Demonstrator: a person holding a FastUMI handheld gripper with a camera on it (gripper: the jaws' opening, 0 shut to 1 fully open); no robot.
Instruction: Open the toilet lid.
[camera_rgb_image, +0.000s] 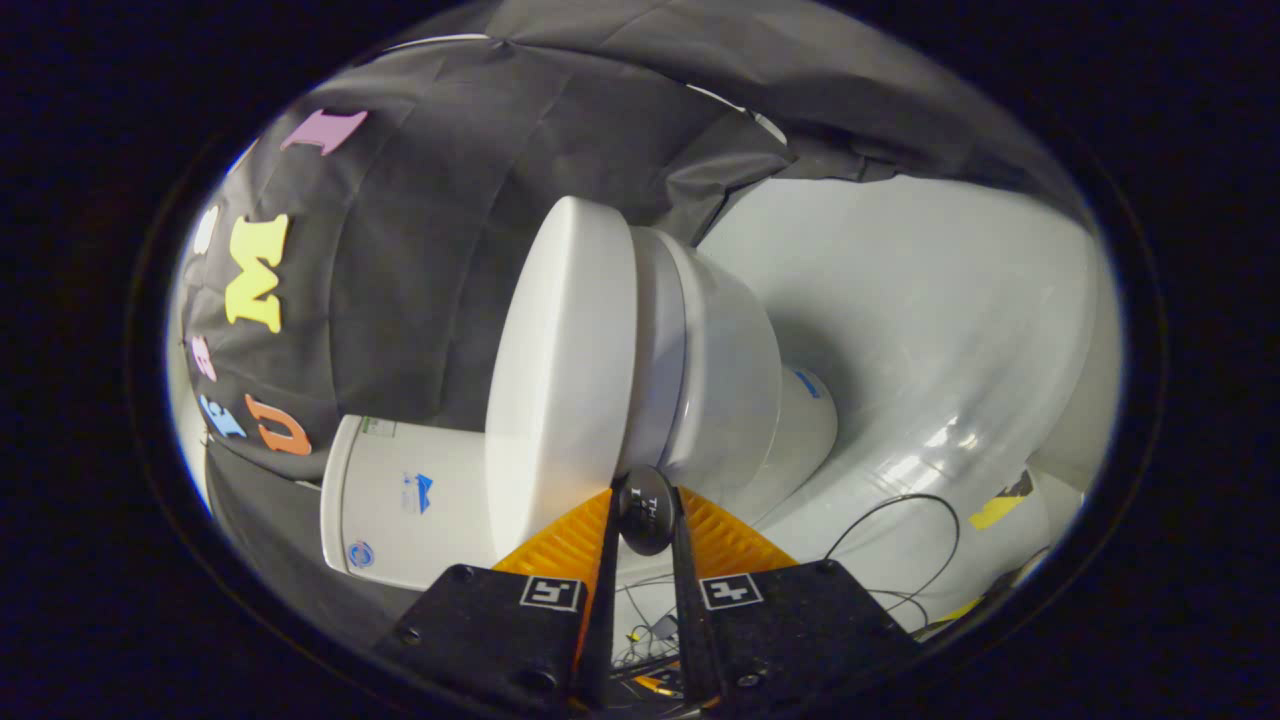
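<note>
- Gripping a small dark round knob (646, 510), the jaws of the gripper (646, 520) sit nearly together with both fingers pressed on its sides; pale lettering on the knob too small to read.
- Square black-and-white marker tags on both finger bodies, nearest the camera.
- Knob sits right at the front edge of the toilet lid (560, 370), at the seam between lid and bowl.
- Whole view rolled sideways, so the toilet appears tipped over on its side.
- Toilet lid: white, glossy, smooth oval, lying close against the seat, not opened.
- Toilet bowl (725, 370): white glazed ceramic, tapering to the base; small blue sticker near the base, unreadable.
- Tank (405, 500) beyond the lid, white, boxy; blue logo mark, round blue sticker and small greenish label on it, none legible.
- Floor (920, 330): pale grey, shiny, with light glare.
- Thin black cable (900, 530) looping on the floor just beside the fingers; more tangled wires between and below them.
- Yellow and black tape strip (1000, 505) on the floor further off.
- Black cloth wall (440, 230) behind the toilet, creased, draped.
</note>
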